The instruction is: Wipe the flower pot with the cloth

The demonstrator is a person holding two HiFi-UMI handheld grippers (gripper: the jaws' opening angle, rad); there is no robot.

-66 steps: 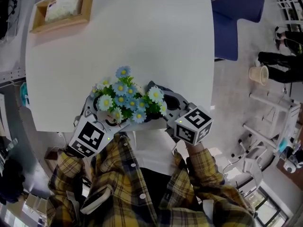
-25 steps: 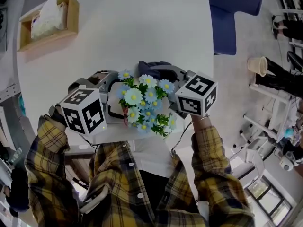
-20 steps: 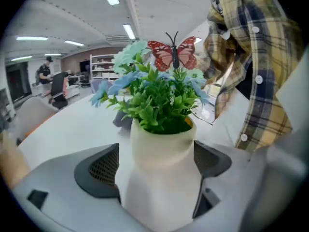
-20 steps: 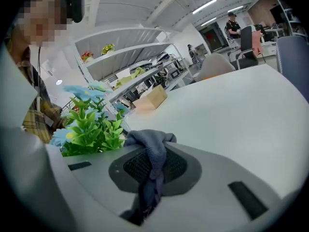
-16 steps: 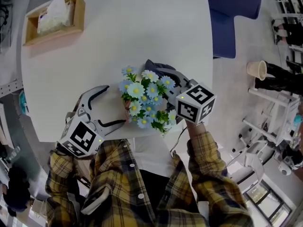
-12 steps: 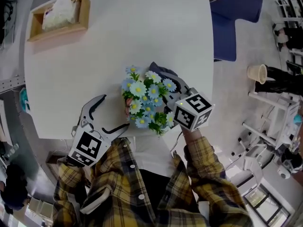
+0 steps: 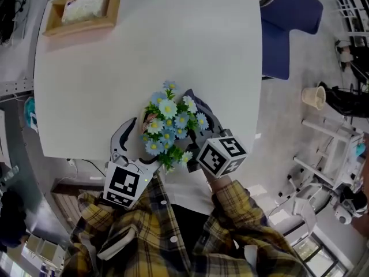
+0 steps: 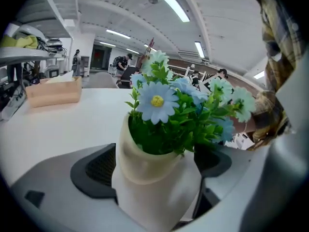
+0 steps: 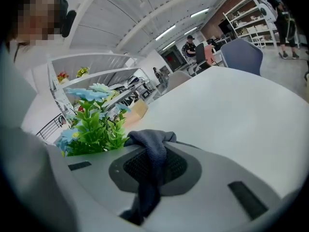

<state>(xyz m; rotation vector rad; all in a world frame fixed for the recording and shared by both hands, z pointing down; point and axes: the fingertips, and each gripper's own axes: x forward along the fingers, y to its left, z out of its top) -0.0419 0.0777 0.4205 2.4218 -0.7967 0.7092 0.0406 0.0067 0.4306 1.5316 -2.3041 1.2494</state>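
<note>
A cream flower pot (image 8: 154, 182) filled with blue and white artificial flowers (image 7: 167, 126) stands near the front edge of the white table (image 7: 144, 45). My left gripper (image 7: 141, 148) is around the pot from the left. In the left gripper view (image 8: 154, 163) both pads (image 8: 94, 170) lie against the pot's sides. My right gripper (image 7: 199, 124) is at the pot's right side, shut on a dark blue cloth (image 7: 198, 104). In the right gripper view the cloth (image 9: 150, 151) hangs over the pad, with the flowers (image 9: 94, 124) just to the left.
A wooden tissue box (image 7: 86, 7) sits at the table's far left corner. A blue chair (image 7: 285, 22) stands past the right edge, and a beige cup (image 7: 314, 96) is on the floor. The pot is close to the table's near edge.
The left gripper, open and clear of the pot half a second ago, has moved right and closed round it. The right gripper with the cloth has stayed at the pot's right side.
</note>
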